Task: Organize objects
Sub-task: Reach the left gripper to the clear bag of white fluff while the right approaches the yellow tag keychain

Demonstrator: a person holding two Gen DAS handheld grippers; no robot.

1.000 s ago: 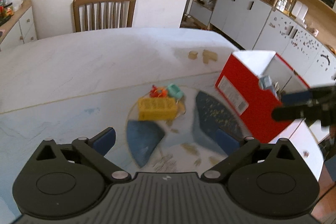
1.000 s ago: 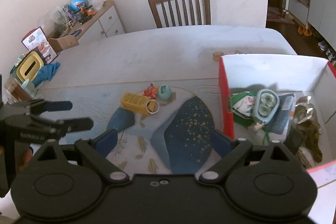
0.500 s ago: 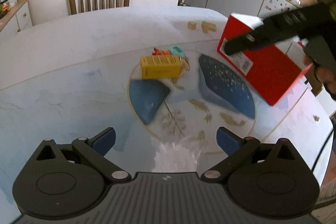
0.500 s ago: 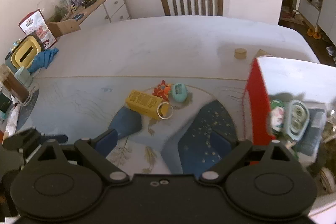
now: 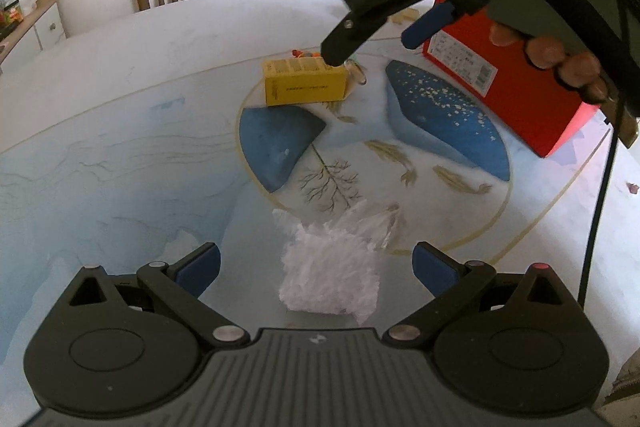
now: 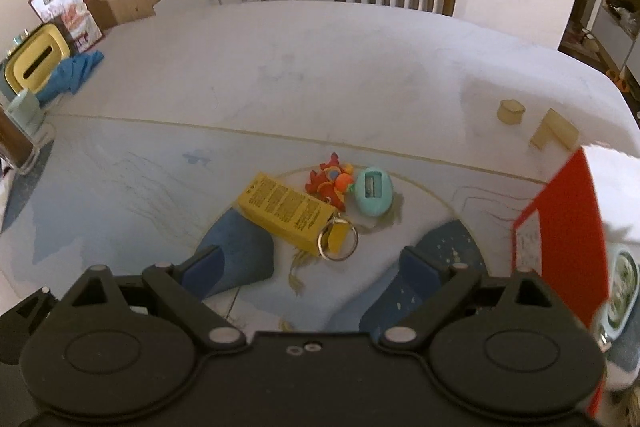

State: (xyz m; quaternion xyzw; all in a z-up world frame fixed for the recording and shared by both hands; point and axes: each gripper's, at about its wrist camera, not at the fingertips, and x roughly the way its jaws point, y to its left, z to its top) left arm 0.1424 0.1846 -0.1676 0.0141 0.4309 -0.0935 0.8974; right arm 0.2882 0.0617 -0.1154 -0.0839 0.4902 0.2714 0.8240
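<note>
Yellow box (image 6: 285, 214): lay flat on the counter (image 6: 280, 75) at the middle of the painted circle, one end against a key ring (image 6: 338, 238); nothing gripped it.
Small toys: a red-orange figure (image 6: 329, 181) and a teal egg-shaped piece (image 6: 374, 191) sat just behind the yellow box, touching or nearly so.
Red box (image 5: 508, 83): stood open at the counter's right side, well apart from the cluster; in the right wrist view some items already lay inside it.
Change, right gripper (image 6: 308, 265): a second earlier it hung over the red box; it had since swung left and come down, so the yellow box and key ring sat just ahead of its spread, empty fingers. In the left wrist view its tip (image 5: 336, 51) reached down to the yellow box's far corner.
Change, left gripper (image 5: 316, 269): it had drawn back toward the near edge, fingers wide apart and holding nothing, a white painted patch of the counter between them.
Meaning: the right gripper seemed done at the red box and lined up for the next pickup, probably the yellow box or the key ring; three or four loose things were left to put away.
</note>
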